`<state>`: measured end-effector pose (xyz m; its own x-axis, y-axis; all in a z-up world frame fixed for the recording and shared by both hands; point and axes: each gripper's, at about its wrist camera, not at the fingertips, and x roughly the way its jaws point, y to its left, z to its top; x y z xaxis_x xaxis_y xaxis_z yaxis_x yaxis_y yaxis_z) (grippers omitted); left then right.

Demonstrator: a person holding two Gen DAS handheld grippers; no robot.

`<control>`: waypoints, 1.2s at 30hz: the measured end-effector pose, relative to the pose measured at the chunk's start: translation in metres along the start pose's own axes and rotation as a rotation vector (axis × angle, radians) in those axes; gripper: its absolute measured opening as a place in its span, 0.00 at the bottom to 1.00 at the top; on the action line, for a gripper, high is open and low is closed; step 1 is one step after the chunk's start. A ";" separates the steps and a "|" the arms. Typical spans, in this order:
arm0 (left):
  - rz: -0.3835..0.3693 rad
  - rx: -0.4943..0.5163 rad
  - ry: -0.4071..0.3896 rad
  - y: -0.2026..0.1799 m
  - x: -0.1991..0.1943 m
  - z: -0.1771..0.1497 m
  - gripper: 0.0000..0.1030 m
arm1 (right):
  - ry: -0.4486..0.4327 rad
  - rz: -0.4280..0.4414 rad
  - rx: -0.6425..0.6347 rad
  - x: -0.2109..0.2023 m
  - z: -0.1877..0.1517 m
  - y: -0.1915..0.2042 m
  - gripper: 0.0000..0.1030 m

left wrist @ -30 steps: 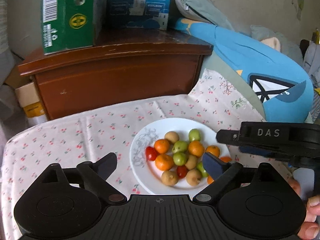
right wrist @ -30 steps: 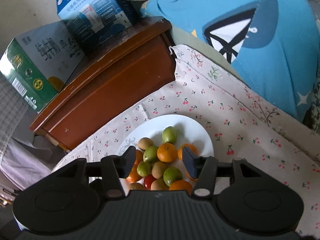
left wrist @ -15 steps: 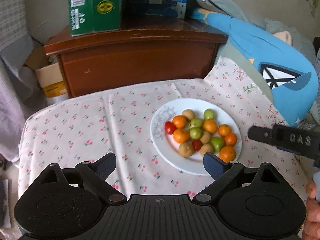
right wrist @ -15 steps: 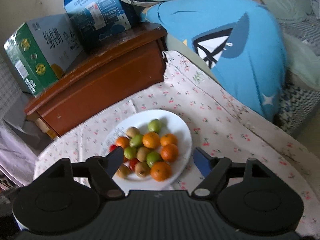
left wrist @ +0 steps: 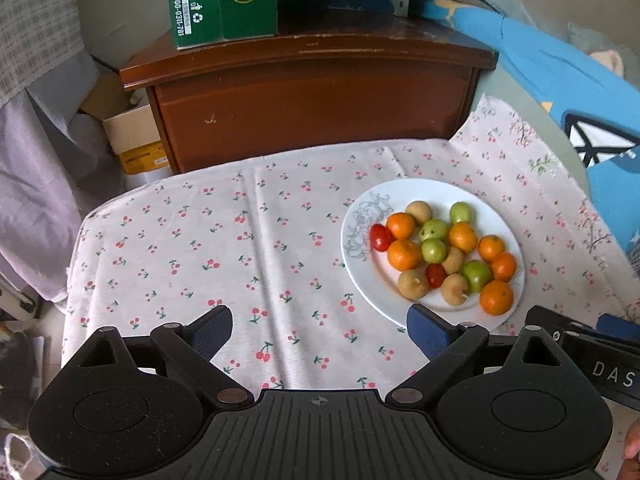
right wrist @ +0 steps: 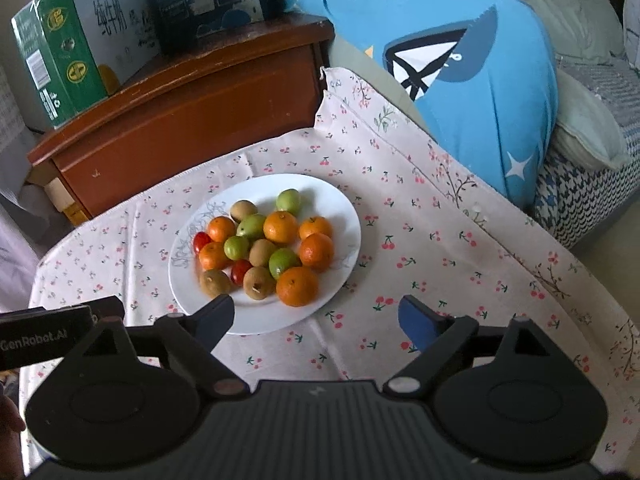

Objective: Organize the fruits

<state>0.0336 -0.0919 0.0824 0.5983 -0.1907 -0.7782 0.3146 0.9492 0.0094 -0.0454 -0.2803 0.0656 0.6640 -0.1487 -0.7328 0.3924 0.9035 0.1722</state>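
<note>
both claws stand with fingers spread wide and nothing between the pads: left gripper (left wrist: 319,330), right gripper (right wrist: 316,318). the fruit is all gathered on one white plate (right wrist: 340,200) with a grey line drawing on its rim, set on the cherry-print cloth (left wrist: 200,248); no fruit shows loose on the cloth in either view. relation that matters: from the right gripper the pile lies ahead and slightly to the left, its left fingertip (right wrist: 216,314) over the plate's near rim, just short of a brown fruit (right wrist: 215,282). from the left gripper the plate lies ahead and well to the right, beyond its right fingertip (left wrist: 426,326). judgement: the right gripper is the nearer one, marginally. the fruits are round, so no long axis to line up; the pile itself runs along the plate from near to far. count, both views agreeing: oranges (right wrist: 297,286) six; green fruits (right wrist: 282,261) four; brown fruits four; red cherry tomatoes (right wrist: 240,271) two; sixteen in all. kinds are mixed, touching one another, not grouped by colour. this fits either fruit collected onto the plate or a mixed heap awaiting sorting; cannot tell which. no second dish seen.
</note>
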 end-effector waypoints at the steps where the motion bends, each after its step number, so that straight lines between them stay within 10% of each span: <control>1: 0.006 0.004 0.005 -0.001 0.002 -0.001 0.93 | 0.001 -0.007 -0.006 0.001 0.000 0.001 0.88; 36: 0.086 0.024 0.071 -0.008 0.028 -0.007 0.93 | 0.064 -0.092 -0.078 0.025 -0.004 0.019 0.91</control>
<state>0.0425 -0.1028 0.0557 0.5703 -0.0900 -0.8165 0.2826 0.9548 0.0922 -0.0239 -0.2656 0.0477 0.5847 -0.2085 -0.7840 0.3973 0.9162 0.0526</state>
